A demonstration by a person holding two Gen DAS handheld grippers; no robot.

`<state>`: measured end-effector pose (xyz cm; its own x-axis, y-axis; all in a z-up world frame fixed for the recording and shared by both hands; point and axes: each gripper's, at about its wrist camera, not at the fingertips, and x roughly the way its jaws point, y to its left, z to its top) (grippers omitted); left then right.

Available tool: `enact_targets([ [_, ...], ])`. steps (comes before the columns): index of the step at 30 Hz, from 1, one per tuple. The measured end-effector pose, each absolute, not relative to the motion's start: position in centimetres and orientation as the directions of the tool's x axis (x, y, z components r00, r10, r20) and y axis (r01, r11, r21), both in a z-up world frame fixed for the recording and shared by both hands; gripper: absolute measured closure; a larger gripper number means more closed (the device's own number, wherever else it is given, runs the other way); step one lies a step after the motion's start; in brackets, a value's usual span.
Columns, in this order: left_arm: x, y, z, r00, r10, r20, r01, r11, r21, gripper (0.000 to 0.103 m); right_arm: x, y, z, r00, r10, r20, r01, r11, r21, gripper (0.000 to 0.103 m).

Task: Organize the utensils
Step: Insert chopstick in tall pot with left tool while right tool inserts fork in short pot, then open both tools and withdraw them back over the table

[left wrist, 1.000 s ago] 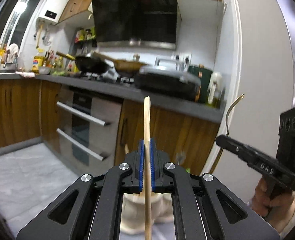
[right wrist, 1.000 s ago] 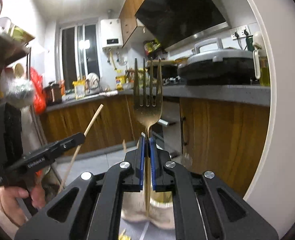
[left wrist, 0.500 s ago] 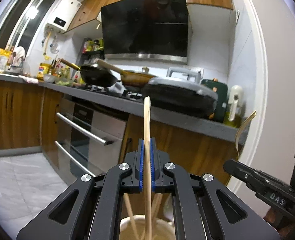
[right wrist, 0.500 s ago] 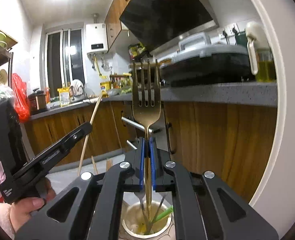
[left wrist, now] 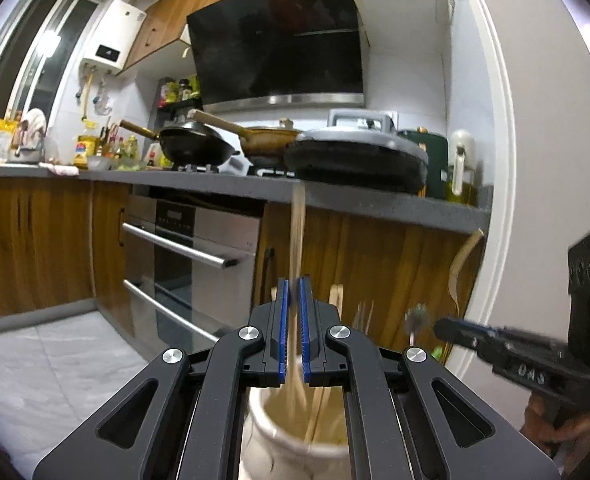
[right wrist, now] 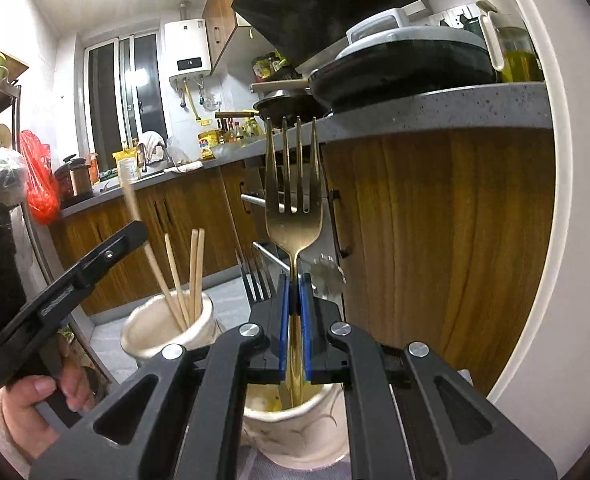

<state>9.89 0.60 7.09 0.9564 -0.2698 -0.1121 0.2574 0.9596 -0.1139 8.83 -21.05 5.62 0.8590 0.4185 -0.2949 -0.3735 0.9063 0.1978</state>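
My left gripper [left wrist: 293,292] has its jaws slightly apart around a wooden chopstick [left wrist: 297,236], which looks blurred and reaches down into a cream ceramic holder [left wrist: 279,436] holding other chopsticks. My right gripper [right wrist: 293,280] is shut on a gold fork [right wrist: 293,208], tines up, its handle reaching into a second cream holder [right wrist: 295,432]. The chopstick holder also shows in the right wrist view [right wrist: 167,332], left of the fork holder. The right gripper also shows in the left wrist view [left wrist: 451,328], at the right.
Wooden kitchen cabinets and a grey counter [left wrist: 375,200] stand behind, with pans and a lidded pot [left wrist: 355,156]. An oven [left wrist: 191,248] is at the left. A white door frame [left wrist: 503,200] is at the right. A dark fork [right wrist: 255,276] stands in the fork holder.
Both grippers have come down over the holders, lowering the chopstick and the fork into them. The left jaws have parted a little and the chopstick now looks blurred between them.
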Motion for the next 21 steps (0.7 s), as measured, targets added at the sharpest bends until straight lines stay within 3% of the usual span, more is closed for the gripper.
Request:
enact_targets([
  [11, 9.1, 1.6, 5.7, 0.94, -0.249, -0.232, 0.228, 0.967, -0.115, 0.097, 9.1, -21.8, 4.4, 0.857, 0.398, -0.328, -0.341, 0.914, 0.218, 0.098],
  [21, 10.0, 1.4, 5.4, 0.933, -0.227, -0.278, 0.204, 0.973, -0.111, 0.093, 9.1, -21.8, 4.3, 0.862, 0.368, -0.348, -0.306, 0.926, 0.22, 0.097],
])
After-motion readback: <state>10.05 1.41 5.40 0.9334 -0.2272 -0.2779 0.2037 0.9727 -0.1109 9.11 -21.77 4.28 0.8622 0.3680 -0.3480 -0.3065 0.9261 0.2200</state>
